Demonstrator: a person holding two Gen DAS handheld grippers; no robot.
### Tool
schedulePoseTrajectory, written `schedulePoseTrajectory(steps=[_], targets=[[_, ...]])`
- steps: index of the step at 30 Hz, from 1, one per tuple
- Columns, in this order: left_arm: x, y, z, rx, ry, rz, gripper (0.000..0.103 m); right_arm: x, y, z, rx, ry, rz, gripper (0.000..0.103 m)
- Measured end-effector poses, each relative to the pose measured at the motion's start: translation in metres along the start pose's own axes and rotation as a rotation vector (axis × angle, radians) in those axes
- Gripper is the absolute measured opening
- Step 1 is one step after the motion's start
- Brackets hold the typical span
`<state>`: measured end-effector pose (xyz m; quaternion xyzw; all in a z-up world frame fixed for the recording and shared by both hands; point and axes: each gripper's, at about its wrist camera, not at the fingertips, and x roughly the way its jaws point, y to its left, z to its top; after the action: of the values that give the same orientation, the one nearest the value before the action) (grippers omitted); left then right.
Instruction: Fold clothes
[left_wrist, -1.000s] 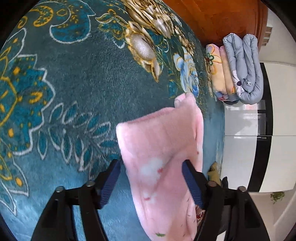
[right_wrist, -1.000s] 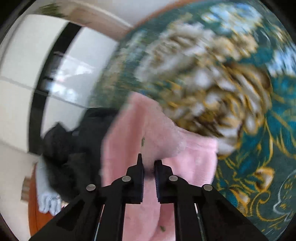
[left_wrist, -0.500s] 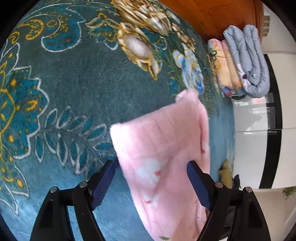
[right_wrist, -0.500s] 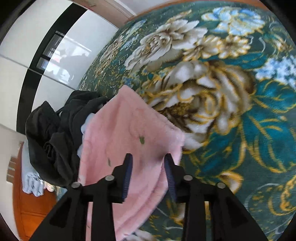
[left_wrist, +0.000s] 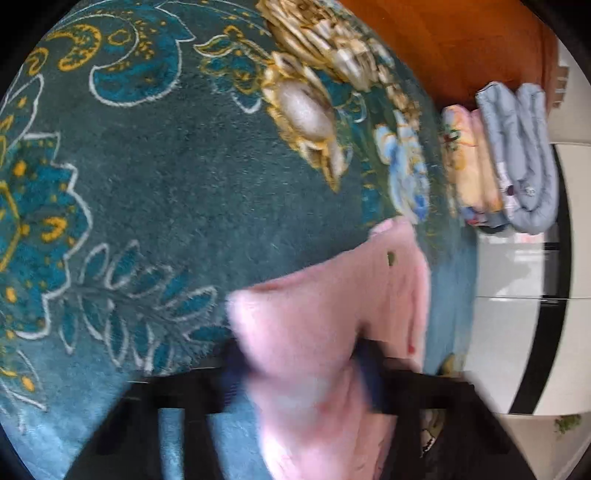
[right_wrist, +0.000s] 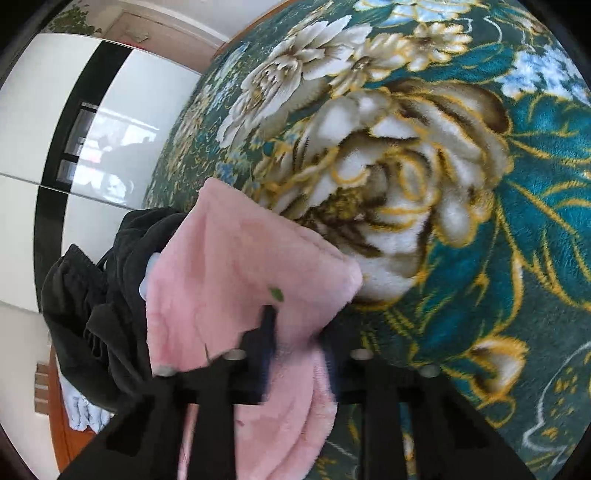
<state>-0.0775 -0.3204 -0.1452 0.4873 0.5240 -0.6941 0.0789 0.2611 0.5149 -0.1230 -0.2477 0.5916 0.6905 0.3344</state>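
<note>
Garment: pink fleece garment (left_wrist: 325, 302), folded over at least once, lying on the teal floral blanket (left_wrist: 166, 184) near its edge; small green print mark visible on top layer.
Left gripper (left_wrist: 299, 373): fingers spread wide, one on each side of the pink fold; motion blur hides whether the pads touch cloth. Nothing clamped, as far as I can tell.
Right gripper (right_wrist: 295, 354): fingers apart, straddling the near corner of the garment (right_wrist: 236, 280); blurred, contact uncertain, not pinching.
Surroundings: dark clothes pile (right_wrist: 99, 295) just beside the pink piece in the right view; stack of folded bedding (left_wrist: 498, 166) well apart, against the orange wooden headboard (left_wrist: 443, 44).
Step in hand (judgement): regrasp for the next fold, both grippers lined up on the same near edge.
Technique: close each pair on all layers together, near the two corners; lift evenly, carry edge over to far edge, keep cloth taut between grippers.
Risk: pinching the top layer only, or snagging blanket pile; fleece is thick and may spring open.
</note>
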Motion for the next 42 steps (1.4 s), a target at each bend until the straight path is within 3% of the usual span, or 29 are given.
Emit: schedulePoseTrajectory(steps=[3, 8, 10, 11, 14, 15, 18, 21, 23, 27, 29, 34, 36, 40, 42], targets=[[-0.016, -0.018, 0.006, 0.024, -0.008, -0.012, 0.024, -0.015, 0.02, 0.004, -0.04, -0.022, -0.003, 0.011], [-0.078, -0.068, 0.003, 0.203, 0.004, -0.189, 0.023, -0.087, 0.055, 0.008, -0.154, -0.101, 0.144, 0.009], [-0.105, -0.066, -0.002, 0.273, -0.018, -0.226, 0.023, -0.117, 0.056, 0.007, -0.185, -0.132, 0.193, 0.009], [-0.113, -0.057, -0.005, 0.307, -0.031, -0.206, 0.024, -0.131, 0.045, 0.003, -0.194, -0.149, 0.204, 0.009], [-0.098, -0.01, -0.001, 0.368, -0.002, -0.001, 0.024, -0.136, -0.003, -0.007, -0.146, -0.129, 0.128, 0.009], [-0.09, 0.006, 0.0, 0.344, 0.015, 0.042, 0.024, -0.127, -0.023, -0.012, -0.117, -0.093, 0.088, 0.009], [-0.072, 0.054, 0.004, 0.176, 0.05, 0.077, 0.025, -0.105, -0.076, -0.029, -0.016, -0.016, -0.007, 0.009], [-0.074, 0.069, 0.005, 0.06, 0.043, 0.023, 0.027, -0.098, -0.101, -0.041, 0.068, -0.007, -0.032, 0.009], [-0.076, 0.06, 0.006, 0.092, 0.044, 0.038, 0.027, -0.099, -0.1, -0.04, 0.062, 0.0, -0.04, 0.009], [-0.082, 0.033, -0.001, 0.248, 0.039, 0.101, 0.027, -0.107, -0.082, -0.036, 0.0, -0.003, -0.042, 0.009], [-0.082, 0.028, -0.004, 0.28, 0.045, 0.128, 0.032, -0.113, -0.07, -0.038, -0.026, -0.007, -0.043, 0.009], [-0.079, 0.051, -0.009, 0.229, 0.158, 0.145, 0.048, -0.122, -0.056, -0.044, -0.03, -0.014, -0.062, 0.009], [-0.087, 0.059, -0.012, 0.231, 0.174, 0.137, 0.064, -0.132, -0.048, -0.046, -0.056, -0.023, -0.066, 0.009], [-0.102, 0.066, -0.017, 0.275, 0.24, 0.127, 0.066, -0.153, -0.026, -0.052, -0.122, -0.047, -0.063, 0.009], [-0.115, 0.069, -0.017, 0.287, 0.235, 0.138, 0.066, -0.16, -0.006, -0.058, -0.179, -0.063, -0.075, 0.009]])
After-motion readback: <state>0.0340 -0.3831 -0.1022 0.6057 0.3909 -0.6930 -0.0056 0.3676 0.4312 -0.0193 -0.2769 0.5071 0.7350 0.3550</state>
